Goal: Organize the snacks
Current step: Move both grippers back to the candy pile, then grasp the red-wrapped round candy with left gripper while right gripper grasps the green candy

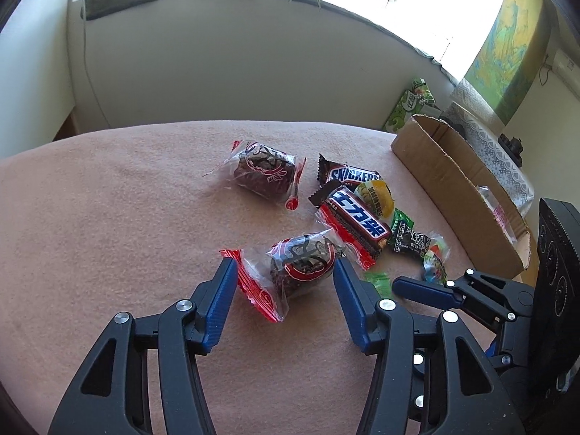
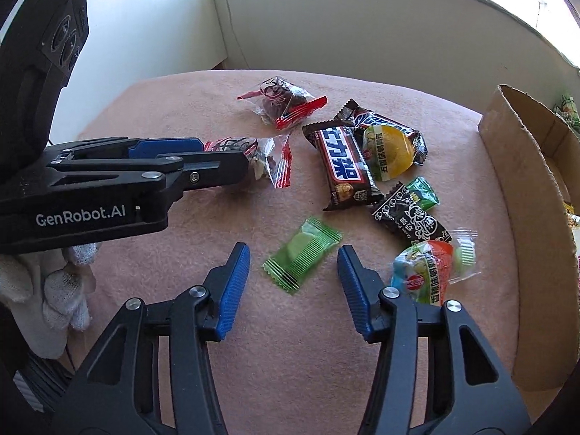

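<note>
Several wrapped snacks lie on a pink cloth. My left gripper (image 1: 284, 272) is open, its fingers either side of a dark cake in a clear red-edged wrapper (image 1: 299, 270); the cake also shows in the right wrist view (image 2: 262, 161). My right gripper (image 2: 293, 264) is open around a green square candy (image 2: 302, 255). A second wrapped cake (image 1: 262, 174) lies farther back. Two Snickers bars (image 1: 353, 223) (image 2: 344, 163), a yellow snack (image 2: 389, 152), a black candy (image 2: 411, 219) and a green-orange packet (image 2: 427, 270) lie in a cluster.
An open cardboard box (image 1: 449, 181) stands at the right, also in the right wrist view (image 2: 525, 217), with some packets inside. A green tissue pack (image 1: 411, 105) sits behind it. A white wall and window sill lie behind the table.
</note>
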`<state>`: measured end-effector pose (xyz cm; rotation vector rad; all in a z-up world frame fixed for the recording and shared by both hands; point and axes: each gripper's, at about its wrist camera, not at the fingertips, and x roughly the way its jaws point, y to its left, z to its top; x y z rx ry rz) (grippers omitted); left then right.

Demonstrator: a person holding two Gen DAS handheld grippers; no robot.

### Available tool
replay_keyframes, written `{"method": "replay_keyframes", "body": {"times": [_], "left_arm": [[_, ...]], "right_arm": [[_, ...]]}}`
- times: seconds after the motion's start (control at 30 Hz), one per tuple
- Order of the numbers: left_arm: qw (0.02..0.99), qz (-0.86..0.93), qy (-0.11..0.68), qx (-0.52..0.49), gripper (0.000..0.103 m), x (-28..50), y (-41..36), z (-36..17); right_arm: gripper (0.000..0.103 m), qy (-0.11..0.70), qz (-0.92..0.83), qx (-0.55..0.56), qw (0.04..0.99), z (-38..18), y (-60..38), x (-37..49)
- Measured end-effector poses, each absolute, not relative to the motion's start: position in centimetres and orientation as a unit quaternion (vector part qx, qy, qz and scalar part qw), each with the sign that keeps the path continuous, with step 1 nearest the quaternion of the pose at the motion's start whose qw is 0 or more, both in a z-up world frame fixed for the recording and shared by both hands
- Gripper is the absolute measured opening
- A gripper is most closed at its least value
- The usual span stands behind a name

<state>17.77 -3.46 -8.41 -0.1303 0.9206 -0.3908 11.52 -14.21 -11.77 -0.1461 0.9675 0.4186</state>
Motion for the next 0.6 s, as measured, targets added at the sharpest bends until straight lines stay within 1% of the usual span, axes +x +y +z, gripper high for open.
{"method": "replay_keyframes", "body": {"times": [0.17,0.23,0.3,0.43,0.47,0.5,0.53,0.6], "left_arm": [[0.875,-0.199,0.44,-0.048,0.054,17.8,-4.2,-7.9],[0.877,-0.196,0.437,-0.031,0.054,17.6,-4.7,-7.8],[0.877,-0.189,0.442,-0.026,0.054,17.9,-4.8,-8.2],[0.877,-0.179,0.444,-0.029,0.054,18.2,-4.7,-8.7],[0.878,-0.178,0.443,-0.025,0.053,18.3,-4.8,-8.7],[0.879,-0.177,0.441,-0.023,0.046,18.3,-4.9,-8.7],[0.88,-0.179,0.44,-0.022,0.043,18.3,-5.0,-8.8],[0.882,-0.179,0.436,-0.012,0.039,18.2,-5.2,-8.8]], "right_arm": [[0.053,0.461,0.191,-0.091,0.862,-12.0,-13.3,12.0],[0.045,0.459,0.188,-0.102,0.862,-12.0,-13.0,12.1],[0.042,0.459,0.189,-0.106,0.862,-12.0,-13.1,12.3],[0.03,0.459,0.19,-0.105,0.862,-11.9,-13.8,12.5],[0.029,0.459,0.189,-0.104,0.862,-11.7,-14.1,12.4],[0.028,0.459,0.19,-0.102,0.862,-11.6,-14.3,12.3],[0.028,0.46,0.191,-0.102,0.861,-11.6,-14.4,12.4],[0.027,0.459,0.192,-0.104,0.861,-11.5,-14.4,12.3]]}}
